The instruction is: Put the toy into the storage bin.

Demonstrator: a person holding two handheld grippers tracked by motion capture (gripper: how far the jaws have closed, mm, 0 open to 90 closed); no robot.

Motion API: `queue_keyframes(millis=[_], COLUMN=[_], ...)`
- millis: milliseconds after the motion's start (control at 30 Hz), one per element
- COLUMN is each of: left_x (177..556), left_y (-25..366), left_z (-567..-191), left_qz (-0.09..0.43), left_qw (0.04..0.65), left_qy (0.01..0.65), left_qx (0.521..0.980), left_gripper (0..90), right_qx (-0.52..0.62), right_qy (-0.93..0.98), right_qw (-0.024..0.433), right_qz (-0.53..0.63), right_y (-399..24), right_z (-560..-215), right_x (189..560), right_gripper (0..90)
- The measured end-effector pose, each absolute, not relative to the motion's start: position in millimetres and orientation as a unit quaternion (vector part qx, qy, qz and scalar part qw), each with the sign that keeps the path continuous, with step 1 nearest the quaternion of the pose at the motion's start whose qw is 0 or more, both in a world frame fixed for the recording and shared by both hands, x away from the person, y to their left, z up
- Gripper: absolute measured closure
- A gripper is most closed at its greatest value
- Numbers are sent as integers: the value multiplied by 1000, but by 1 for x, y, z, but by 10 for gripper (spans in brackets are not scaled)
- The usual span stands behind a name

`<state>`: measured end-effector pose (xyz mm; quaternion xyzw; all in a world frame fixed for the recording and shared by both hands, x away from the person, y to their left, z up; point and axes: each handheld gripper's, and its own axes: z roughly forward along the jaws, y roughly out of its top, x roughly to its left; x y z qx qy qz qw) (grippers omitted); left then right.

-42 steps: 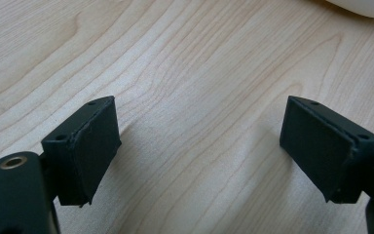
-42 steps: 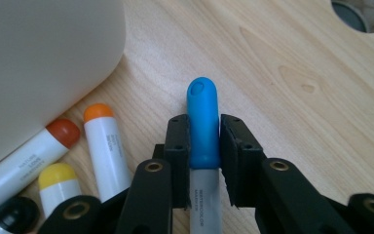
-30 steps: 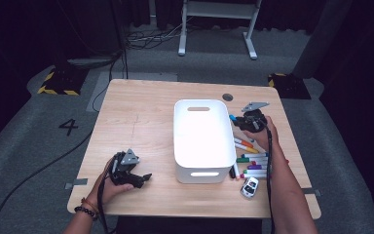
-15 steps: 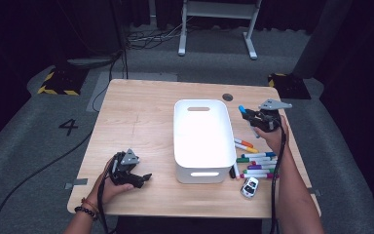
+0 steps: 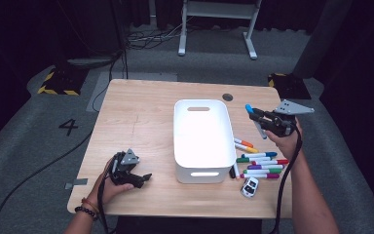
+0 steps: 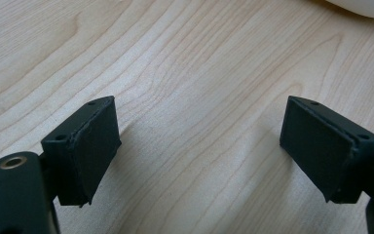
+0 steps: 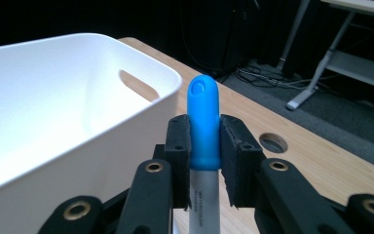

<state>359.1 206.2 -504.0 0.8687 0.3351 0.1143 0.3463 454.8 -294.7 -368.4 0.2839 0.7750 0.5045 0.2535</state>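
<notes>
A person is sitting at a light wooden table (image 5: 141, 117), holding a two-jaw gripper in each hand. The right gripper (image 7: 204, 161) is clamping a marker with a blue cap (image 7: 204, 122); in the right gripper view the two black jaws are pressing on either side of the cap's lower part, and the rounded blue tip is sticking up above them while the white barrel is running down between the gripper's arms. In the high view this right gripper (image 5: 254, 113) is hanging in the air just to the right of a white plastic bin (image 5: 202, 139), with the marker's blue tip (image 5: 248, 107) pointing toward the bin's far right corner. The bin is standing open near the middle of the table, with a handle slot in its far wall. On the table to the right of the bin, several more markers (image 5: 258, 163) are lying in a loose row, with caps in orange, green, blue, red and purple, and a small white toy car (image 5: 249, 186) is sitting near the table's front edge. The left gripper (image 5: 143, 178) is resting low over the table at the front left, well apart from the bin; in the left gripper view its jaws are standing wide apart with bare wood between them.
</notes>
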Motion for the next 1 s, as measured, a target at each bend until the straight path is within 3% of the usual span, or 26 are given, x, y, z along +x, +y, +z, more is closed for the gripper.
queue_keyframes(millis=[533, 1000], left_x=[359, 359], left_y=[206, 206], left_z=[-504, -504], left_qz=[115, 114], left_qw=[346, 346], left_qy=[335, 335], left_qx=[869, 869], left_gripper=[147, 147], right_qx=[196, 138], right_qy=[799, 821], right_qw=[236, 228], right_qz=[517, 505], right_y=[-257, -222], right_z=[-322, -302], right_x=[409, 389], right_gripper=[749, 749])
